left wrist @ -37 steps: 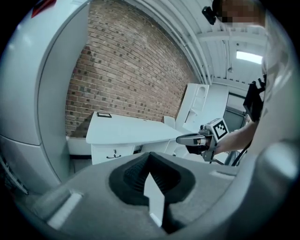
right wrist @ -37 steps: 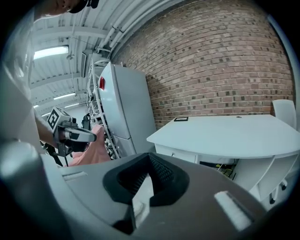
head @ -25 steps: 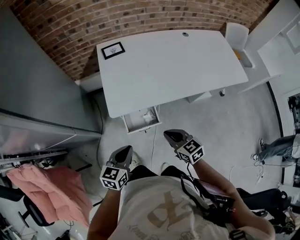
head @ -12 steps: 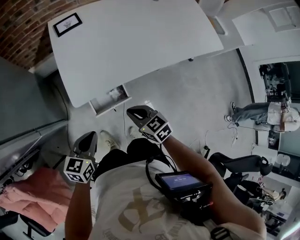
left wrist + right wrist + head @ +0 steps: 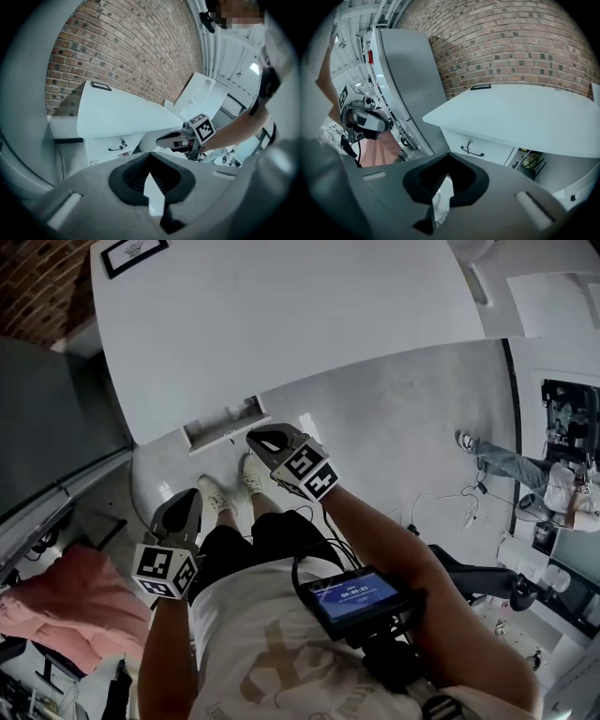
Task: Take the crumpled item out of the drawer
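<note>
Right tongs (image 5: 257,439): jaws pressed together, tips meeting, closed on themselves. My right forearm (image 5: 375,531) reaches forward from the body with the elbow a bit bent. The tongs nose forward and down, and the marker cube (image 5: 310,472) sits behind the jaws.

Left tongs (image 5: 190,499): jaws together at the tips too. My left arm (image 5: 164,652) is tucked closer in with the elbow bent, tongs angled down. They sit behind and to the left of the right tongs, well apart from them.

The drawer (image 5: 225,425) is pulled out a little from under the white desk (image 5: 281,315). It is just ahead of the right tongs' tips without touching, and ahead and to the right of the left tongs.

Crumpled item (image 5: 232,412): a small pale lump inside the drawer, beyond the right tips. It is too small to tell more. In both gripper views only the drawer front with its dark handle (image 5: 471,151) shows, ahead of and above the jaws, and the item is hidden there.

My shoes (image 5: 217,495) are below, between the two tongs. There is a pink cloth (image 5: 66,592) off to the left of the left tongs. A screen unit (image 5: 354,594) on my chest is behind the right tongs. The brick wall (image 5: 511,47) is beyond the desk.
</note>
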